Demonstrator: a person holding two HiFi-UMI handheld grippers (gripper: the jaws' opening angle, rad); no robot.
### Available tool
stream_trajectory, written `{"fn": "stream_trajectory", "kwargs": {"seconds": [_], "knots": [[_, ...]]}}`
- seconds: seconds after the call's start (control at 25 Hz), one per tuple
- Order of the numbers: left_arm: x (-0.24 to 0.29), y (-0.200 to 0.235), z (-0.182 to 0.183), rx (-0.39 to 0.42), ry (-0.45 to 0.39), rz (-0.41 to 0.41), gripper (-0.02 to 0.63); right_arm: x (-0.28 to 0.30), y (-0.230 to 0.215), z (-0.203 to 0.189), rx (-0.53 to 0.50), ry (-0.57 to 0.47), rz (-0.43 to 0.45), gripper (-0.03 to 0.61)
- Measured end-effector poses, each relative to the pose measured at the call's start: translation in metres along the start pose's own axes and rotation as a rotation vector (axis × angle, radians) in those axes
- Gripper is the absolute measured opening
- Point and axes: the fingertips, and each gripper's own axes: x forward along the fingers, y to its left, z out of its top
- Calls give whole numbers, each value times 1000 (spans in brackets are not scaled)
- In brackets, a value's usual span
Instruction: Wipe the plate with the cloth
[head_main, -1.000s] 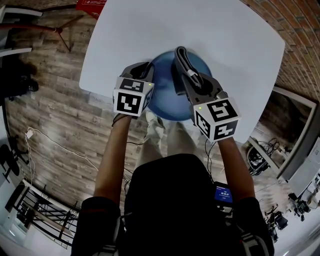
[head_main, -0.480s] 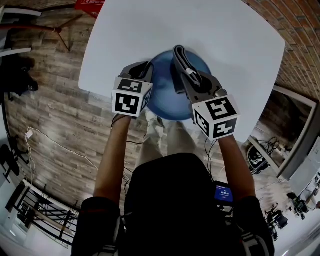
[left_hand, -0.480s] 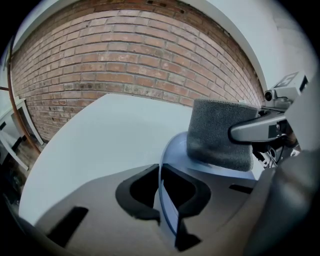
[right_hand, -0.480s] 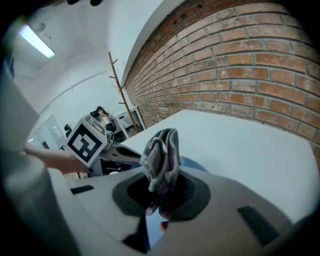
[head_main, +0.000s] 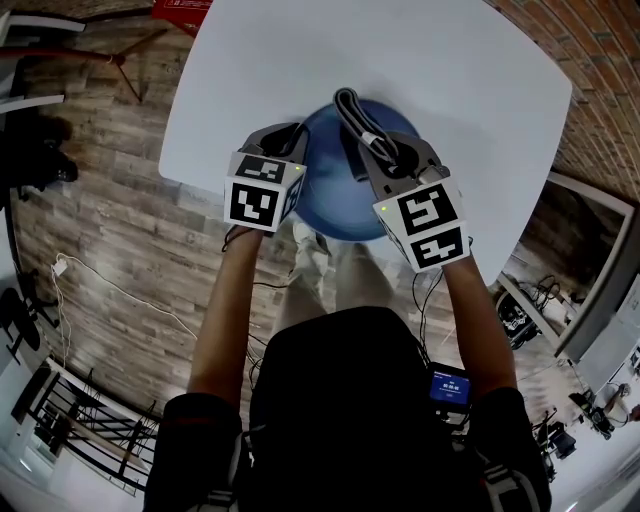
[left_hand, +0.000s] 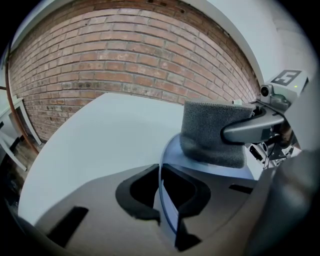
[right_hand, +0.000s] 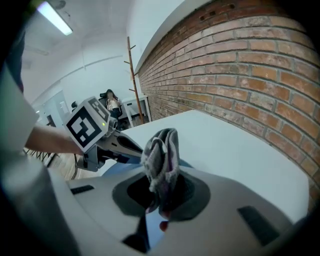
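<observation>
In the centre of the head view, the blue plate (head_main: 325, 175) is sitting at the lower edge of the white table (head_main: 460, 70); the left gripper (head_main: 291, 137) is gripping it from frame left, its jaws clamping the plate's thin rim (left_hand: 161, 192); the right gripper (head_main: 385, 160) is coming in from frame right, its jaws closing on a folded grey cloth (right_hand: 161, 155); the cloth (left_hand: 210, 132) is pressing its lower edge against the plate's face, right of centre in the left gripper view; a brick wall (left_hand: 125, 60) is filling the upper frame there.
</observation>
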Motion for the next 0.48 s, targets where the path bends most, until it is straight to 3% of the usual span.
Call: {"fn": "stream_trajectory", "kwargs": {"seconds": [0.48], "knots": [[-1, -1, 0, 2, -1, -6, 41, 31, 24, -6, -179, 102, 57, 51]]}}
